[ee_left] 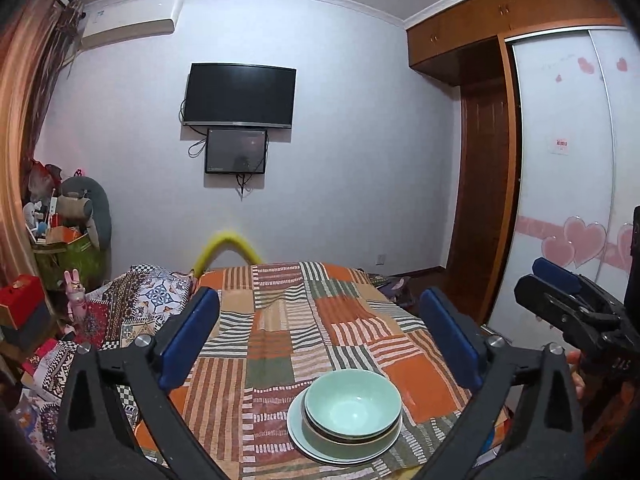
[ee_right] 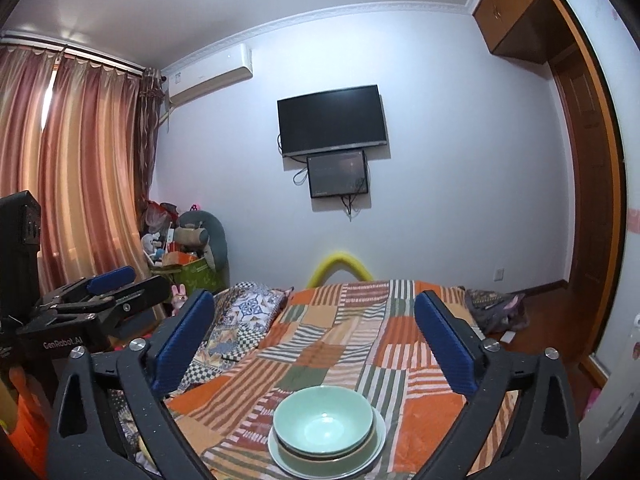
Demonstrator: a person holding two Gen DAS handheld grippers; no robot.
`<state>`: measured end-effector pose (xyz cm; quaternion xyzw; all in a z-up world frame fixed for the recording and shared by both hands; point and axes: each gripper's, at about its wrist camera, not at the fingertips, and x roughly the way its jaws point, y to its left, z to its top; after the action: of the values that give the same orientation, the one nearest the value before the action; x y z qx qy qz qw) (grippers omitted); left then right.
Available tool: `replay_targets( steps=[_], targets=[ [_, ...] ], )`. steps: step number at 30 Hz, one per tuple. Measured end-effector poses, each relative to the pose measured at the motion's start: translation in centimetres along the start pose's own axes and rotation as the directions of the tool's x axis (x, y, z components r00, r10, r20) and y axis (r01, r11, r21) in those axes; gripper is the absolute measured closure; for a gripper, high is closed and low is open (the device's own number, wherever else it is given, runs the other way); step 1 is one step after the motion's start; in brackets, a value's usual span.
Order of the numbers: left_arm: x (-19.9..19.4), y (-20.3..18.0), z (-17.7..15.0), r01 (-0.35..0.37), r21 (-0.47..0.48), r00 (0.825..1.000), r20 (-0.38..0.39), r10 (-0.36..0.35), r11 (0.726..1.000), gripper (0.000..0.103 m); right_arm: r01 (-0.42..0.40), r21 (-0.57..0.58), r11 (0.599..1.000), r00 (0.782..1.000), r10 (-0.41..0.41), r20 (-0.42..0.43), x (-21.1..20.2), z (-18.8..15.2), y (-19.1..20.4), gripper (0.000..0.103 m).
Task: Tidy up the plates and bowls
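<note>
I am in a home bedroom: patchwork bedspread (ee_left: 304,320), wall-mounted television (ee_left: 239,96), air conditioner (ee_left: 132,20), curtains (ee_right: 72,160), wooden wardrobe (ee_left: 500,12).

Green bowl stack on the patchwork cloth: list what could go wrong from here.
1. The green bowl sits nested on a second dish and a plate; gripping only the top rim may tilt or slide the pieces beneath.
2. The stack rests on a wrinkled patchwork cloth, likely soft, so pressing down could rock it.
3. Both the left gripper and right gripper hang open nearby; converging together, they may collide.
</note>
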<state>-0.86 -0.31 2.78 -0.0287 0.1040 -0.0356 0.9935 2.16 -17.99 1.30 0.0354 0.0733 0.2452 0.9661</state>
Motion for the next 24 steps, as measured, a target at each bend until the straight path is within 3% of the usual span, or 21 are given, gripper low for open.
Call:
replay_targets(
  steps=[24],
  targets=[
    [-0.32, 0.10, -0.73, 0.002, -0.010, 1.000, -0.008, -0.002, 1.000, 0.000, 0.010, 0.018, 1.000, 1.000, -0.010, 0.015, -0.88, -0.50, -0.15, 0.000]
  ],
)
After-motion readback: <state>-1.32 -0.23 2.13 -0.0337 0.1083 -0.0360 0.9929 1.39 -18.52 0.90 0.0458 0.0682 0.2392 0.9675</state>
